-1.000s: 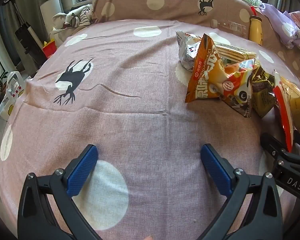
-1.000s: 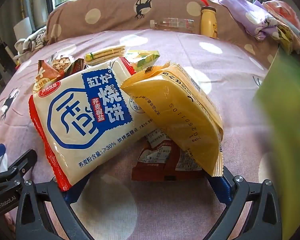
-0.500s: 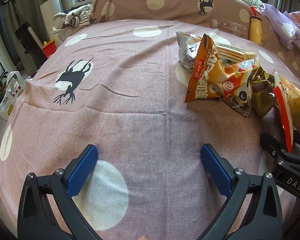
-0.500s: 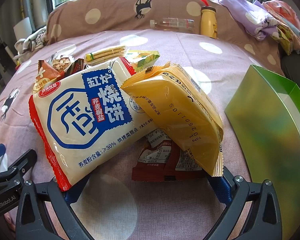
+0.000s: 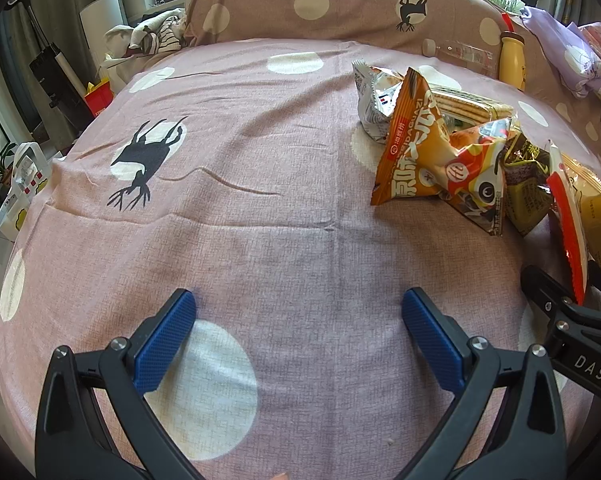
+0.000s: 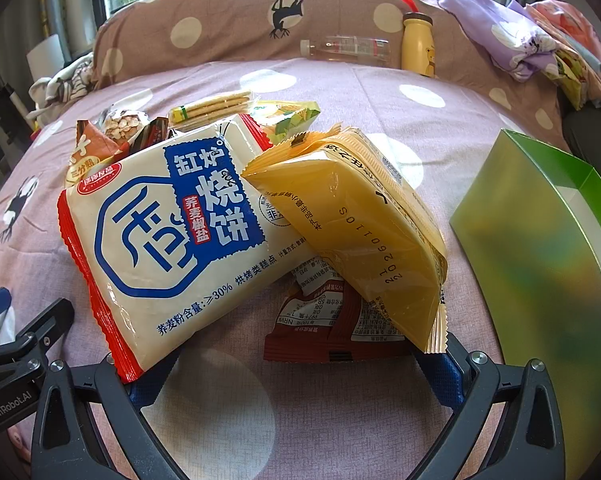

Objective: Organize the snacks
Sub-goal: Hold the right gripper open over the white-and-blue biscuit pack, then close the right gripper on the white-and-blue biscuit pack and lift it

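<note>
Sorting is barely begun: both grippers, left gripper (image 5: 298, 338) and right gripper (image 6: 296, 364), hover with fingers spread, the right needing to close on the white snack bag (image 6: 168, 232) for the green box (image 6: 548, 240).

The left wrist camera sits low over the bedspread (image 5: 260, 220), looking along its spread fingers toward the pillow (image 5: 340, 4), with the snack pile (image 5: 452, 152) off to its right. The right wrist camera looks the same way but sits very near that pile (image 6: 240, 216), a green box (image 6: 548, 240) at its right. Both views share the pile, pillow and yellow bottle (image 6: 418, 46).
</note>
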Action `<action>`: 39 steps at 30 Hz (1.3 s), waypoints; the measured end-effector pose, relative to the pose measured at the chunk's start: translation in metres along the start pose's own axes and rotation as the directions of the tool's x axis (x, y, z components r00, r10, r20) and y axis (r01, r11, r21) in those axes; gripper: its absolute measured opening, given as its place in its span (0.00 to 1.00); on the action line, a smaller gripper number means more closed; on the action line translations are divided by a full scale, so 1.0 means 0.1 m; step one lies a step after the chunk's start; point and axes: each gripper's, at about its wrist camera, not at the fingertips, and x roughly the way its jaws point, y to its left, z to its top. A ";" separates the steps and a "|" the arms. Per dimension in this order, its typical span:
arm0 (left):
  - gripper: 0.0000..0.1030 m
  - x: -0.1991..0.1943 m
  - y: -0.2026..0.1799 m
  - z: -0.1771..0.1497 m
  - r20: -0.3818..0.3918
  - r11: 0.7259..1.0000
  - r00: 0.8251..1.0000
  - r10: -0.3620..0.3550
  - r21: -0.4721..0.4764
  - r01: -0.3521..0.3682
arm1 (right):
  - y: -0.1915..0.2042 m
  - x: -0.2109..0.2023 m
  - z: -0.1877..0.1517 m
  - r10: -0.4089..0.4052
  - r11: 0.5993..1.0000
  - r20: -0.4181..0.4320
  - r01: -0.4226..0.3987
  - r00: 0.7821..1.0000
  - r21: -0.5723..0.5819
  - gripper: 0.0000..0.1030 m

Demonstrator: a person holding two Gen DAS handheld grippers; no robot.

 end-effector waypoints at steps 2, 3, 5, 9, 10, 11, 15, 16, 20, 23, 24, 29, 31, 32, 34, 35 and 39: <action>1.00 0.00 0.00 0.00 0.000 1.000 1.000 0.000 0.000 0.000 | 0.00 0.00 0.00 0.000 1.000 0.000 0.000 1.000 0.000 1.00; 1.00 0.00 0.00 0.00 0.000 1.000 1.000 0.000 0.000 0.000 | 0.00 0.00 0.00 0.000 1.000 0.000 0.000 1.000 0.000 1.00; 1.00 0.00 0.00 0.00 0.000 1.000 1.000 0.000 0.000 0.000 | 0.00 0.00 0.00 0.000 1.000 0.000 0.000 1.000 0.000 1.00; 1.00 0.00 0.00 0.00 0.000 1.000 1.000 0.000 0.000 0.000 | 0.00 0.00 0.00 -0.001 1.000 0.000 0.001 1.000 0.000 1.00; 1.00 0.00 0.00 0.00 0.000 1.000 1.000 0.000 0.000 0.000 | 0.00 0.00 0.00 -0.001 1.000 0.000 0.001 1.000 0.000 1.00; 1.00 0.00 0.00 0.00 0.000 1.000 1.000 0.000 0.000 0.000 | 0.00 0.00 0.00 -0.001 1.000 0.000 0.001 1.000 0.000 1.00; 1.00 0.00 0.00 0.00 0.000 1.000 1.000 0.000 0.000 0.000 | 0.00 0.00 0.00 -0.001 1.000 0.000 0.001 1.000 0.000 1.00; 1.00 0.00 0.00 0.00 0.000 1.000 1.000 0.000 0.000 0.000 | 0.00 0.00 0.00 -0.001 1.000 0.000 0.001 1.000 0.000 1.00; 1.00 0.00 0.00 0.00 0.000 1.000 1.000 0.000 0.000 0.000 | 0.00 0.00 0.00 -0.001 1.000 0.000 0.001 1.000 0.000 1.00; 1.00 0.00 0.00 0.00 0.000 1.000 1.000 0.000 0.000 0.000 | 0.00 0.00 0.00 -0.001 1.000 0.000 0.001 1.000 0.000 1.00; 1.00 0.00 0.00 0.00 -0.001 1.000 1.000 0.000 0.000 0.000 | 0.00 0.00 0.00 -0.002 1.000 0.000 0.002 1.000 0.000 1.00; 1.00 0.03 0.02 0.05 -0.025 1.000 1.000 -0.007 0.001 0.007 | 0.00 0.00 0.00 -0.002 1.000 0.000 0.002 1.000 0.000 1.00; 1.00 0.04 0.02 0.08 -0.054 1.000 0.998 -0.012 0.014 0.013 | 0.01 0.00 0.00 -0.005 1.000 -0.001 0.005 1.000 -0.003 1.00; 1.00 0.05 0.04 0.11 -0.080 1.000 0.997 -0.021 0.013 0.022 | 0.00 0.00 0.01 -0.007 1.000 -0.001 0.007 1.000 -0.004 1.00; 0.98 0.04 0.08 0.15 -0.121 0.999 0.992 -0.042 -0.019 0.040 | -0.01 -0.01 0.01 -0.005 1.000 -0.004 0.005 1.000 -0.003 1.00; 0.97 0.02 0.11 0.17 -0.132 0.998 0.990 -0.051 -0.040 0.046 | -0.01 0.00 0.02 -0.002 1.000 -0.014 0.002 1.000 -0.001 1.00; 0.89 -0.09 0.20 0.24 -0.154 0.980 0.976 -0.154 -0.147 0.131 | -0.03 -0.15 0.01 0.052 0.999 -0.083 -0.052 0.995 0.002 1.00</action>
